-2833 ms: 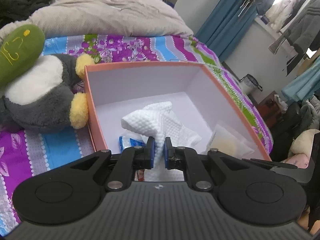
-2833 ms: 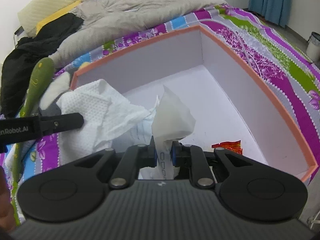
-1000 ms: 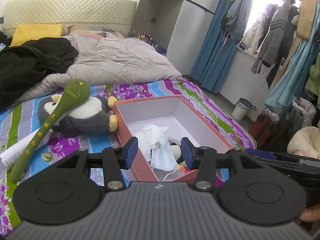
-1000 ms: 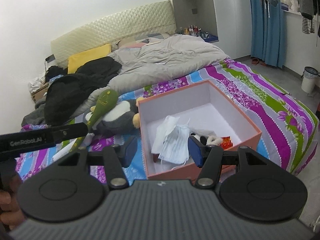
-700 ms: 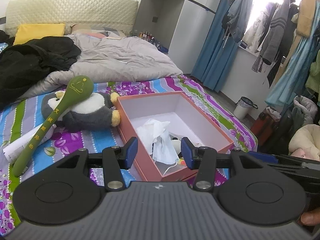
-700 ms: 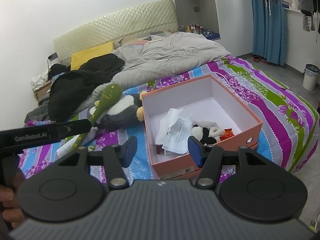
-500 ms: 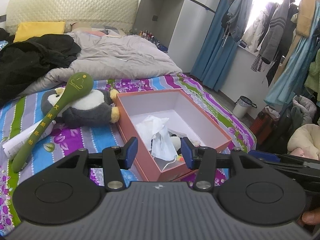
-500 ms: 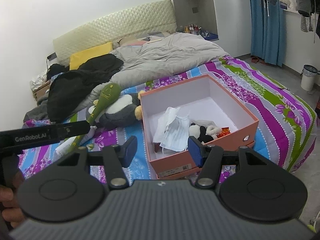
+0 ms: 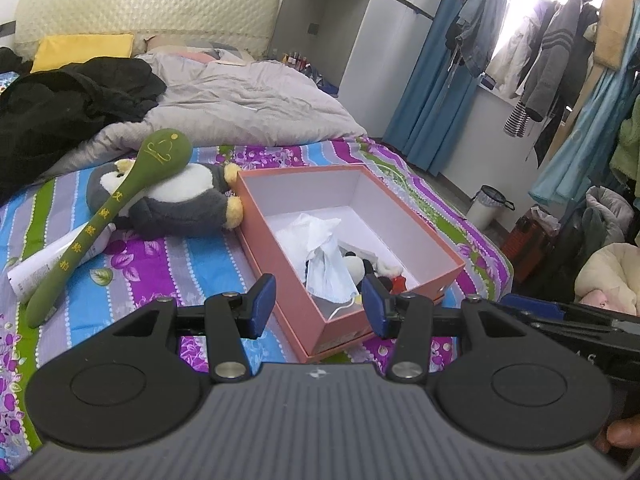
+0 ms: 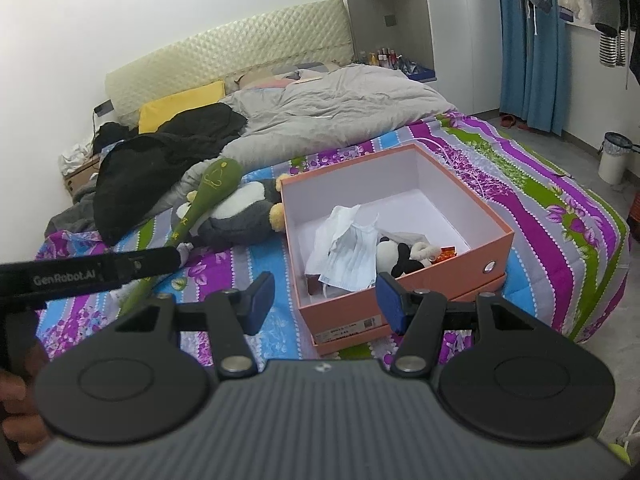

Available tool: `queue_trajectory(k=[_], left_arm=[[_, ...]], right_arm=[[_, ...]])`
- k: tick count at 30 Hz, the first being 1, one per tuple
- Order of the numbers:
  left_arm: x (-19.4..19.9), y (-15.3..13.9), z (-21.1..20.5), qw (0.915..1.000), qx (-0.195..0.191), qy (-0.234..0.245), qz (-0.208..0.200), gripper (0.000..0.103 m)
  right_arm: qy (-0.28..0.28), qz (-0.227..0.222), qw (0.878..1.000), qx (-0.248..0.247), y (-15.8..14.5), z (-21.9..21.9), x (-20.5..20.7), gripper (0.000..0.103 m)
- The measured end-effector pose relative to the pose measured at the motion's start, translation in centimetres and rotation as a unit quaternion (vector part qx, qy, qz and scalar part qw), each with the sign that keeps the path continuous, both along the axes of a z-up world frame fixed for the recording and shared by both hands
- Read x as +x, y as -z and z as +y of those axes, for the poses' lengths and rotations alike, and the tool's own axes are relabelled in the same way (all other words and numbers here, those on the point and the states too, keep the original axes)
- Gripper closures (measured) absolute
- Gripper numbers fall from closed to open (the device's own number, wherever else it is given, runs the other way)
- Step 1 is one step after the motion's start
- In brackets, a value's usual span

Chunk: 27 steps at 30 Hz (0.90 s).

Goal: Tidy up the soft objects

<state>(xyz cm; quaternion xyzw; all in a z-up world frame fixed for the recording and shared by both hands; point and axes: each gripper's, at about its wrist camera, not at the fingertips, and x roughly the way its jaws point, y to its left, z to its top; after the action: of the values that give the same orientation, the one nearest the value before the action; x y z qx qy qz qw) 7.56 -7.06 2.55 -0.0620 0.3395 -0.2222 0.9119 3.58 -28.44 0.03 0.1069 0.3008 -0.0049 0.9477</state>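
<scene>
An orange box (image 9: 436,240) (image 10: 496,226) with a white inside stands on the striped bedspread. In it lie a white cloth (image 9: 298,232), a pale blue face mask (image 9: 330,276) (image 10: 354,256), a small black-and-white plush (image 10: 394,254) and a red wrapper (image 10: 448,252). A grey penguin plush (image 9: 180,204) (image 10: 236,216) lies left of the box, with a long green plush spoon (image 9: 104,208) (image 10: 204,196) across it. My left gripper (image 9: 318,304) and right gripper (image 10: 326,302) both hang open and empty, well back from the box's near end.
A white tube (image 9: 52,258) lies under the spoon's handle. Black clothing (image 10: 160,148) and a grey duvet (image 9: 248,104) cover the far half of the bed. Right of the bed are blue curtains (image 9: 432,92), hanging coats and a small bin (image 10: 614,156) on the floor.
Both grippers, shut on a white cloth and a mask in the box at first, now stand open and empty well back from it. Over the last second the view shifted only slightly.
</scene>
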Motion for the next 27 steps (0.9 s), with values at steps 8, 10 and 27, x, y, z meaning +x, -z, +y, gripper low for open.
queue_trajectory(k=[8, 10, 27], left_arm=[[-0.7, 1.1, 0.1, 0.9999, 0.003, -0.001, 0.015, 0.046], [-0.8, 1.1, 0.2, 0.9999, 0.002, -0.006, 0.014, 0.026], [-0.6, 0.3, 0.8, 0.9994, 0.016, -0.027, 0.013, 0.000]], right_arm=[[0.003, -0.004, 1.000, -0.006, 0.4, 0.1, -0.6, 0.044], [0.003, -0.006, 1.000, -0.010, 0.3, 0.0, -0.6, 0.038], [0.038, -0.008, 0.999, -0.034, 0.3, -0.5, -0.5, 0.000]])
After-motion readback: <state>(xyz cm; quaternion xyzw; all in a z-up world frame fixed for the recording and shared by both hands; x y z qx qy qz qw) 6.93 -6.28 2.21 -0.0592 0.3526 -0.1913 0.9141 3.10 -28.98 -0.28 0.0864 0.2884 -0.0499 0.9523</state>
